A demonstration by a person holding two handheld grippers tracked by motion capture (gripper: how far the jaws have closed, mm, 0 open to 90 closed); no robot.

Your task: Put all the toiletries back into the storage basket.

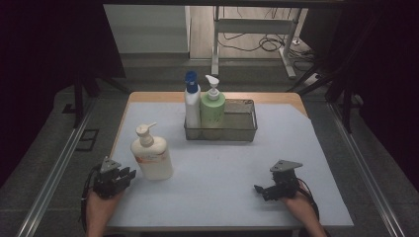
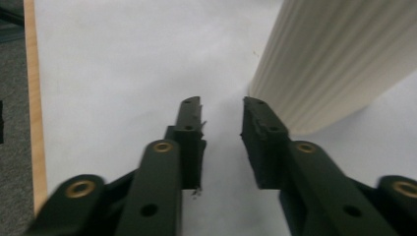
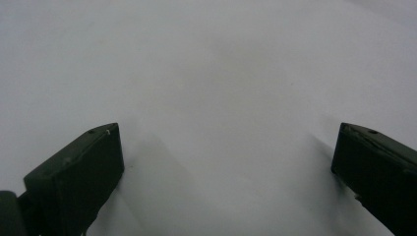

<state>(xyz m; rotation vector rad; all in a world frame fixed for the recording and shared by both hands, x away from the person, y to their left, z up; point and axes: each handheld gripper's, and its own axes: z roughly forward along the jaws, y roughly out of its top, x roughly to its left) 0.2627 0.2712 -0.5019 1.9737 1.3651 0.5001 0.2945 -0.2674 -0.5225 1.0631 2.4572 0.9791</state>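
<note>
Forearms are coming in at the bottom of the high view, and I am holding the left gripper [image 1: 129, 174] low on the table [image 1: 222, 192], just beside the cream pump bottle [image 1: 152, 157]. That bottle is standing upright near the left edge, well apart from the wire basket [image 1: 247, 129], where a white bottle with a blue cap [image 1: 191, 104] and a green pump bottle [image 1: 213, 107] are already standing. I judge the cream bottle is next for the basket; the step in hand is the approach.

Left gripper view: jaws are standing narrowly parted, nothing between them. The bottle's ribbed wall [image 2: 334, 59] is lying off to the right, so I am needing to spread wider and shift across.

Right gripper view: right gripper [image 3: 226, 162] is standing wide open over bare table, holding nothing.
</note>
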